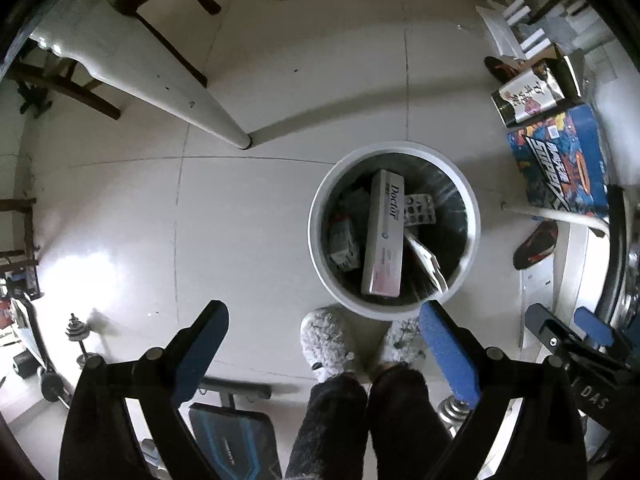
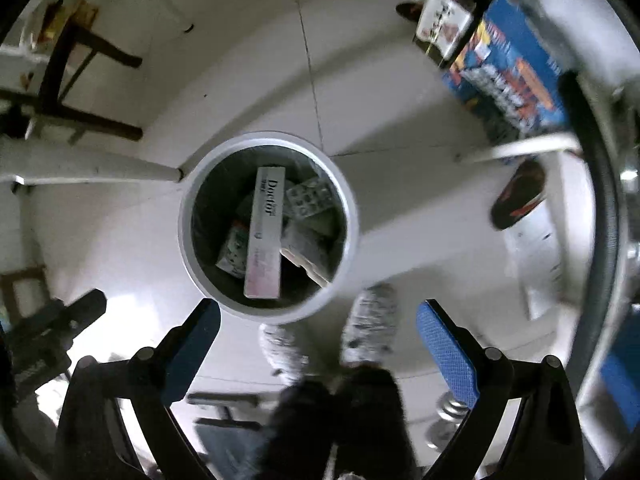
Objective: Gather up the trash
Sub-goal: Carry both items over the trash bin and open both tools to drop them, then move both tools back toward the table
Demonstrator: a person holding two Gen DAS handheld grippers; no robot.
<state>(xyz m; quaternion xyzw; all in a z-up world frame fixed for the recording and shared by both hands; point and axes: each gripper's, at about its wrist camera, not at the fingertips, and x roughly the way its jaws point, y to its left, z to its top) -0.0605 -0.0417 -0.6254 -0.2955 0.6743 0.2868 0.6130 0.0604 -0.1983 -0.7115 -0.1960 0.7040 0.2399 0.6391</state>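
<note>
Left cam first: the left claw (image 1: 322,354) is hanging spread wide with nothing between its blue pads, pointing down at the floor, and the bin (image 1: 472,216) is sitting just ahead of it and a bit to the right, past the fuzzy slippers (image 1: 326,342). Inside it a long Doctor box (image 1: 384,232) is lying on a blister pack (image 1: 418,210) and other wrappers, so the trash looks mostly in already. The right claw (image 1: 568,326) is peeking in at the far right edge. Right cam, a bit blurry: that claw (image 2: 318,334) is also gaping empty, and the bin (image 2: 192,224) is sitting ahead and slightly left of it. If more needs grabbing, I'd guess the stuff off to the right, like the blue box (image 2: 516,60), but can't tell if that's trash. My tip: be checking the floor around the bin before moving off, and keep both claws wide until one is lined up over something.
</note>
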